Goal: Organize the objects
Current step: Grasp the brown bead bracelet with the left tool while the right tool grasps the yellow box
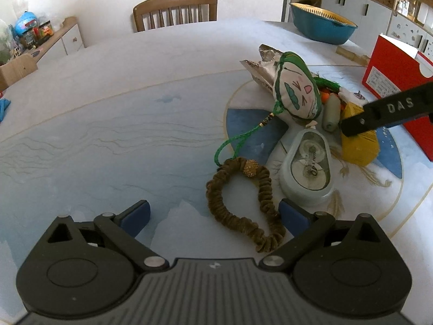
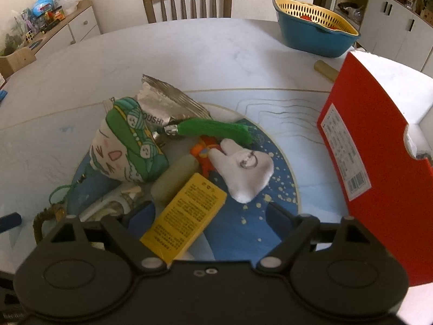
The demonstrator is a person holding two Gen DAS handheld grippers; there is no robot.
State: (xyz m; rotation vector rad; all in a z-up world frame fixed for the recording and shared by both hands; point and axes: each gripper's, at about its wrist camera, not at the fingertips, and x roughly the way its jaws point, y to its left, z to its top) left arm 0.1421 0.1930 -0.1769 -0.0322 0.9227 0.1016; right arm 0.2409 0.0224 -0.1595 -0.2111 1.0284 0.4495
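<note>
Brown scrunchie (image 1: pixel 238 203) lay between wide-open left gripper (image 1: pixel 213 218) jaws, ungripped; right gripper (image 2: pixel 209 216) gaped over yellow box (image 2: pixel 184 216), pads clear

Bright clutter on a pale blue surface (image 1: pixel 108 135) with wavy line markings

Yellow box (image 2: pixel 184 219) with black print, red carton (image 2: pixel 373 162), brown scrunchie (image 1: pixel 243 205) with gold bead, white-and-green cat-face pouch (image 2: pixel 127 151), green tassel (image 2: pixel 216 130), teal basin (image 2: pixel 314 35) with yellow strainer.
</note>
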